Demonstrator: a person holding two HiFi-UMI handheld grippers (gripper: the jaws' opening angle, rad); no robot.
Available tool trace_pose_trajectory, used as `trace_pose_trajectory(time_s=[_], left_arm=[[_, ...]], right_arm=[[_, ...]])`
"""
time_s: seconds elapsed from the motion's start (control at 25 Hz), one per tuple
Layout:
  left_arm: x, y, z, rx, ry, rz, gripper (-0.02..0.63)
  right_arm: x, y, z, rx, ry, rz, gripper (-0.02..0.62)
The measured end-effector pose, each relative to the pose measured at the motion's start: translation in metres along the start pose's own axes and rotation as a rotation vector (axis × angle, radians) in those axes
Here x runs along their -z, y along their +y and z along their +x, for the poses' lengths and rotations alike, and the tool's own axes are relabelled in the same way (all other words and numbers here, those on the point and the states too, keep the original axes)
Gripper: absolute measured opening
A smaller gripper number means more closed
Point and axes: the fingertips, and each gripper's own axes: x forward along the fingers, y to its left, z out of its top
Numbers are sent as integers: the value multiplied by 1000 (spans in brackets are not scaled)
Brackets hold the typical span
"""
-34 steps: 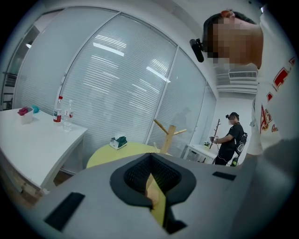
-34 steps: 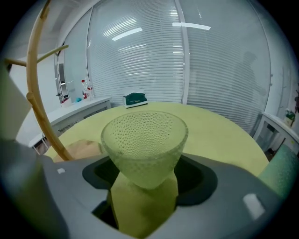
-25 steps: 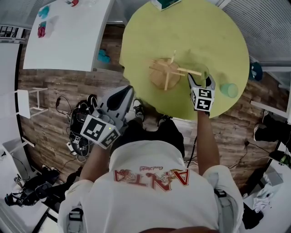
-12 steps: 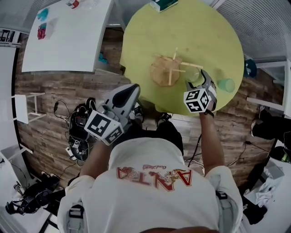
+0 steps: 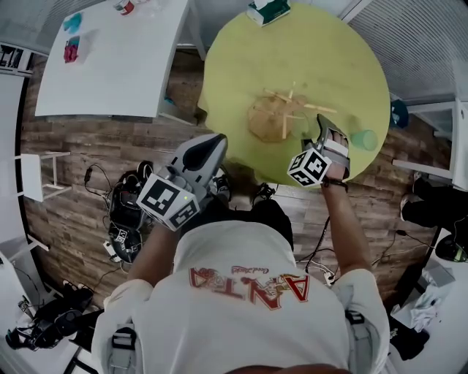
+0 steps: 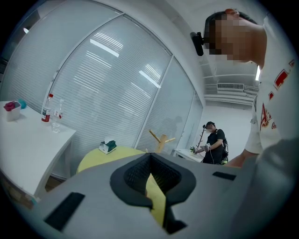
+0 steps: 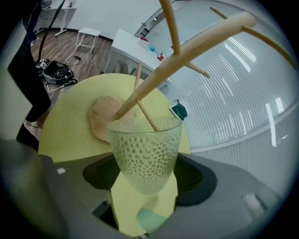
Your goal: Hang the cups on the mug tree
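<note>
Wood-plank floor (image 5: pixel 80 146), dark brown. Round yellow-green desk (image 5: pixel 307 51) at top, teal tissue box (image 5: pixel 267 10) at far edge. White rectangular desk (image 5: pixel 110 66) at left, bottles (image 6: pixel 46 108) on it. Slatted blinds (image 6: pixel 107 79) over glass walls. Cable tangle (image 5: pixel 124 219) on floor. White stool (image 5: pixel 31 175) at left.

**Dimpled cup, bare wood, matt plastic**

The cup (image 7: pixel 145 151) looks like clear glass or plastic — its wall pressed all over with small dimples, its rim smooth. The mug tree (image 7: pixel 184 51) is pale bare wood, its pegs smooth and matt. The table (image 5: pixel 322 51) has a matt yellow-green top; the teal cup (image 5: pixel 365 139) near its right edge looks like matt plastic. The right gripper (image 7: pixel 145 169) and the left gripper (image 6: pixel 150 181) are matt grey plastic with black ribbed pads (image 6: pixel 137 173). The floor (image 5: pixel 88 146) is brown wood-grain planking.
</note>
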Motion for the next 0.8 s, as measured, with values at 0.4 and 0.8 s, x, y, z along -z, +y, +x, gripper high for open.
trace_pose_trajectory(time_s=[0.4, 0.8], left_arm=[[3, 5, -5, 28, 0, -12, 9], [5, 8, -14, 19, 2, -15, 9]], right_arm=[[-22, 11, -10, 26, 16, -168, 344], [-35, 15, -5, 75, 37, -433, 344]])
